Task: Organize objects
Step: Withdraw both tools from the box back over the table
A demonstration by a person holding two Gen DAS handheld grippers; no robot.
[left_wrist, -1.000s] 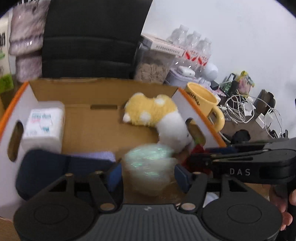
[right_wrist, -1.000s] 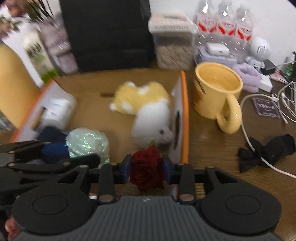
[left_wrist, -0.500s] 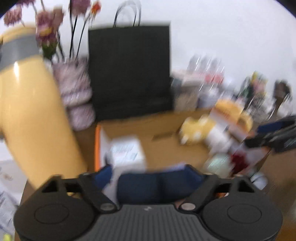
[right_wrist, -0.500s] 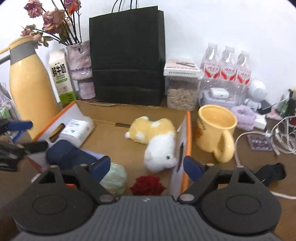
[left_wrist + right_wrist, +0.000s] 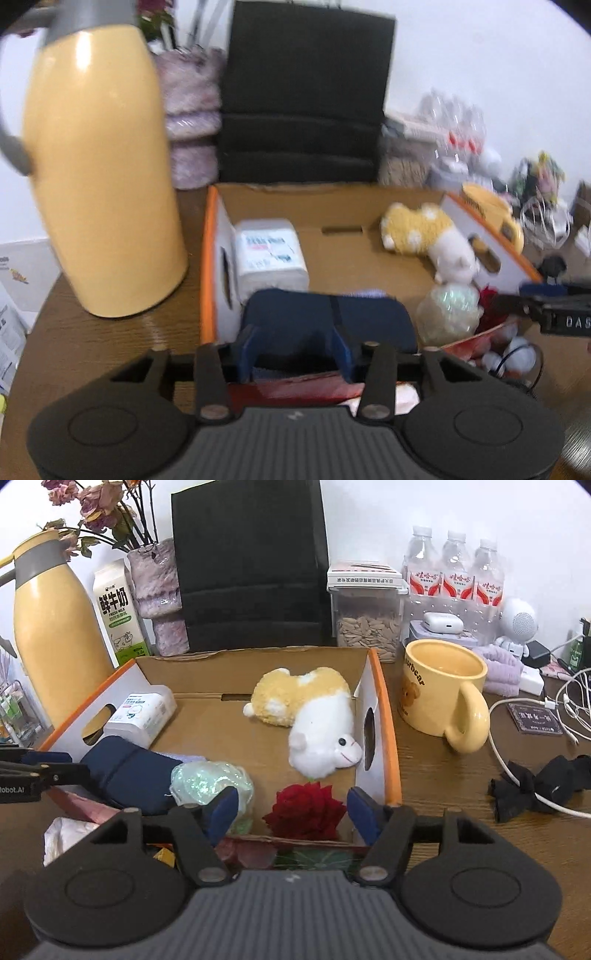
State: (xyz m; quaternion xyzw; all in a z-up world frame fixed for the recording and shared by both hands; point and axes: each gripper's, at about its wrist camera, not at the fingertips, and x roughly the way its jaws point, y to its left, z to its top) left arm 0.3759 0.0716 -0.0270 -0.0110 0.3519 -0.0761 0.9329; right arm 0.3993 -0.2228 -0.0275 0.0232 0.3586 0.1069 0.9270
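Note:
An open cardboard box (image 5: 384,720) with orange edges holds a yellow-and-white plush toy (image 5: 314,716), a tissue pack (image 5: 142,712), a navy pouch (image 5: 129,771), a shiny pale-green bundle (image 5: 210,779) and a red rose (image 5: 306,808). My right gripper (image 5: 291,810) hangs at the box's near edge. Its jaws are closing, with the rose lying loose between and just beyond the pads, untouched. My left gripper (image 5: 295,345) hovers at the near left of the box (image 5: 207,258), in front of the navy pouch (image 5: 325,317). Its jaws are closing too and grip nothing.
A tall yellow thermos (image 5: 99,177) stands left of the box, a black paper bag (image 5: 251,565) behind it. A milk carton (image 5: 118,613), seed container (image 5: 365,616), water bottles (image 5: 454,572), yellow mug (image 5: 439,690), cables and a black bow (image 5: 535,786) crowd the wooden table.
My right gripper let go of the rose, which now lies in the box's near corner, and pulled back. My left gripper left the green bundle and swung back to the left.

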